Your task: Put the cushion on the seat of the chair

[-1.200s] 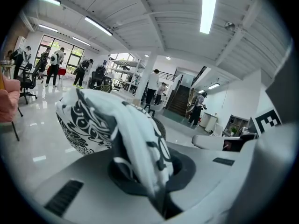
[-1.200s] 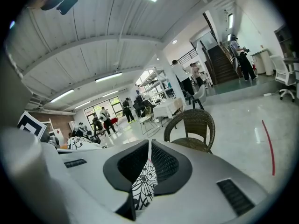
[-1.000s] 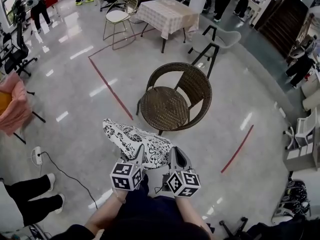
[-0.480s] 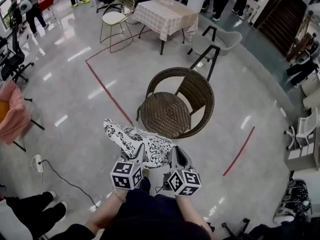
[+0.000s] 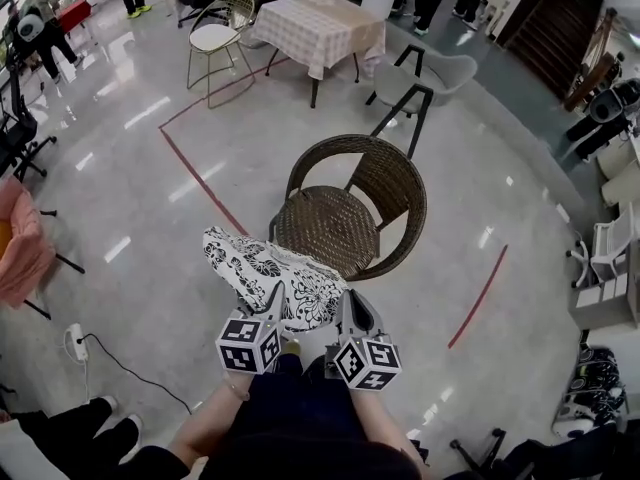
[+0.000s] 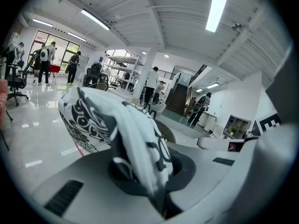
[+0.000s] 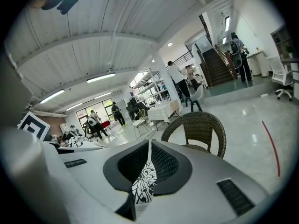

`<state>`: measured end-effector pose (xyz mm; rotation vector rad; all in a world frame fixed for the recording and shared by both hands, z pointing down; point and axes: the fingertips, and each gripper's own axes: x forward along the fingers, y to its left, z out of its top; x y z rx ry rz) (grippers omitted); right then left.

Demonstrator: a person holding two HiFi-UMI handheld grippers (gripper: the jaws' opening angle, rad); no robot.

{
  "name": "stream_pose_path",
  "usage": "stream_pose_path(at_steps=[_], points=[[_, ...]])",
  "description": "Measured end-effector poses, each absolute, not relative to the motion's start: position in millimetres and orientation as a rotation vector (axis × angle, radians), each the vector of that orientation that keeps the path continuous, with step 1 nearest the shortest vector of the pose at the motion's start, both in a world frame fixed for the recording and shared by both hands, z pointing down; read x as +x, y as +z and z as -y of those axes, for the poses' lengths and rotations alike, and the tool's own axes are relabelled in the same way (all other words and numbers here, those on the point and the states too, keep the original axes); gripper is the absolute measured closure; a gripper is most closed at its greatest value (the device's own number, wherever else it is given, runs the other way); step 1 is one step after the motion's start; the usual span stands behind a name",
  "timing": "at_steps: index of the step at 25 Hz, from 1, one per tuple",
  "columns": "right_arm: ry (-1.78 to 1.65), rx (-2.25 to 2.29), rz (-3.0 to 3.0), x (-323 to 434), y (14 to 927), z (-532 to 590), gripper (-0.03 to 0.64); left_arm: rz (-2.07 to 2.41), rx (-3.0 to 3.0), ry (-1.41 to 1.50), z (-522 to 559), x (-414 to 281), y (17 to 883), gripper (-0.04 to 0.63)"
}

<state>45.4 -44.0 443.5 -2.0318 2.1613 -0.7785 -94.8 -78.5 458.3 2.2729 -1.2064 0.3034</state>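
A white cushion with a black floral print (image 5: 268,278) hangs in the air just in front of the brown wicker chair (image 5: 345,208), its far edge close to the seat's near rim. My left gripper (image 5: 275,306) is shut on the cushion's near edge, and the fabric bulges up between its jaws (image 6: 135,143). My right gripper (image 5: 343,308) is shut on the cushion's near right corner, a thin strip of printed cloth (image 7: 145,183) pinched between its pads. The chair (image 7: 198,129) stands ahead and to the right in the right gripper view.
A red tape line (image 5: 200,178) runs across the glossy floor left of the chair, another (image 5: 478,296) to its right. A table with a checked cloth (image 5: 325,30), a wire chair (image 5: 215,33) and a grey chair (image 5: 420,83) stand beyond. A power strip (image 5: 75,340) lies at the left. People walk at the far end.
Both grippers have carried the cushion forward toward the wicker chair; the chair now lies nearer and lower in the head view. Both grips hold unchanged.
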Motion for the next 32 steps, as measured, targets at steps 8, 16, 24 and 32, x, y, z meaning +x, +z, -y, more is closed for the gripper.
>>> stream_pose_path(at_steps=[8,16,24,32], points=[[-0.8,-2.074,-2.145,59,448,39,0.604,1.18,2.243,0.311,78,-85,470,0.568],[-0.847,-2.102,-2.165,75,458,51,0.604,1.156,2.204,0.335,95,-67,482,0.568],[-0.912,-2.095,-2.15,109,472,82,0.604,1.146,2.196,0.368,134,-28,493,0.568],[-0.945,-2.082,-2.157,141,478,116,0.604,1.136,2.205,0.387,173,9,494,0.568]])
